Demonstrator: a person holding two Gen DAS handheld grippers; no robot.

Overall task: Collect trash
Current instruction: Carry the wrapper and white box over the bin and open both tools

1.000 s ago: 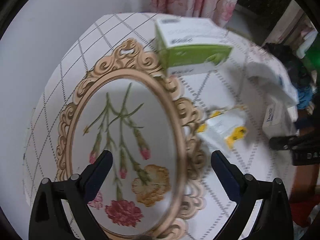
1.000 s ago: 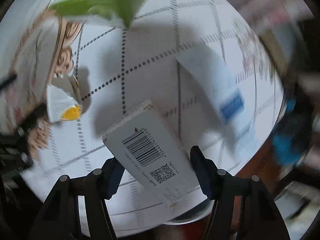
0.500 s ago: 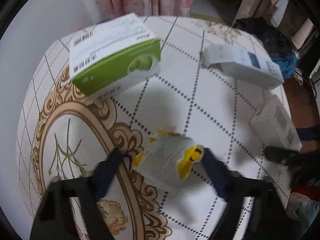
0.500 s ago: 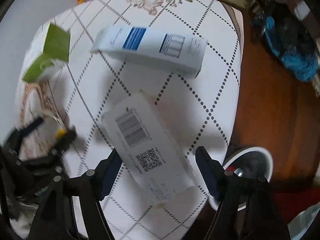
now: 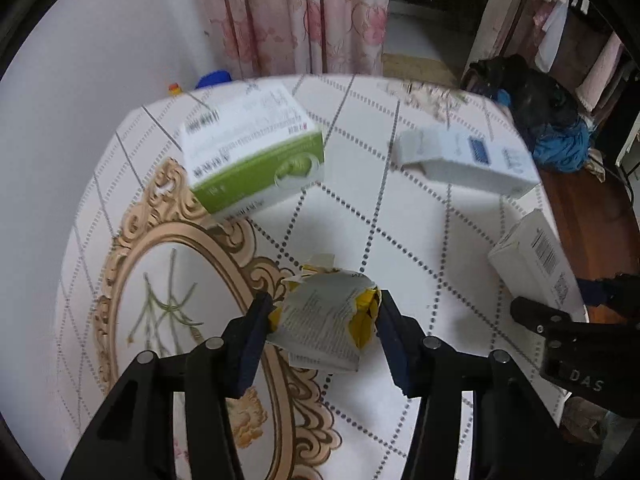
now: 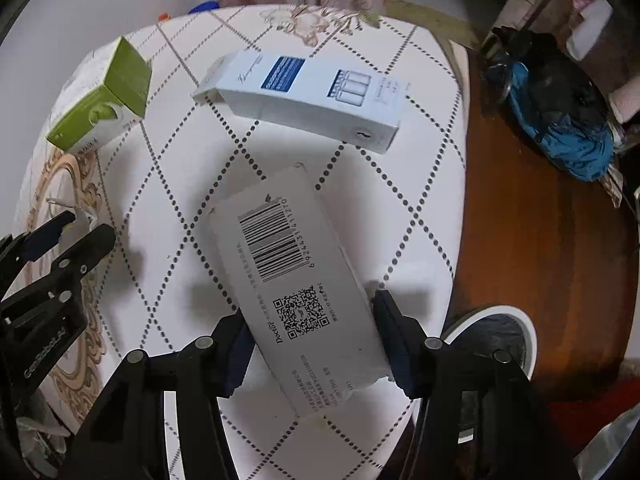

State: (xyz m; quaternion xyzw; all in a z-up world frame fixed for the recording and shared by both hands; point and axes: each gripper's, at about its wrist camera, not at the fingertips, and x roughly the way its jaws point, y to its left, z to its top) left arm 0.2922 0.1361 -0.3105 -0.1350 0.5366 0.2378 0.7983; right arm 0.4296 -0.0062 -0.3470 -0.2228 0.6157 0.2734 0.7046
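My left gripper [image 5: 324, 320] has its jaws against both sides of a crumpled white and yellow wrapper [image 5: 326, 324] on the round table. My right gripper [image 6: 310, 332] has its jaws against both sides of a white barcode box [image 6: 296, 280]; that box also shows in the left wrist view [image 5: 534, 256]. A green and white box [image 5: 252, 160] lies at the table's back left, also in the right wrist view [image 6: 102, 98]. A long white box with a blue label [image 6: 304, 98] lies at the back, also in the left wrist view [image 5: 464, 160].
The table [image 5: 400, 240] has a white diamond-pattern cloth with an ornate gold oval. A white-rimmed bin [image 6: 496, 340] stands on the wooden floor below the table's right edge. Dark and blue clothes [image 6: 560, 120] lie on the floor. A pink curtain [image 5: 300, 16] hangs behind.
My left gripper moved right from over the oval to the wrapper and narrowed around it. My right gripper stayed around the barcode box while its view swung over the table.
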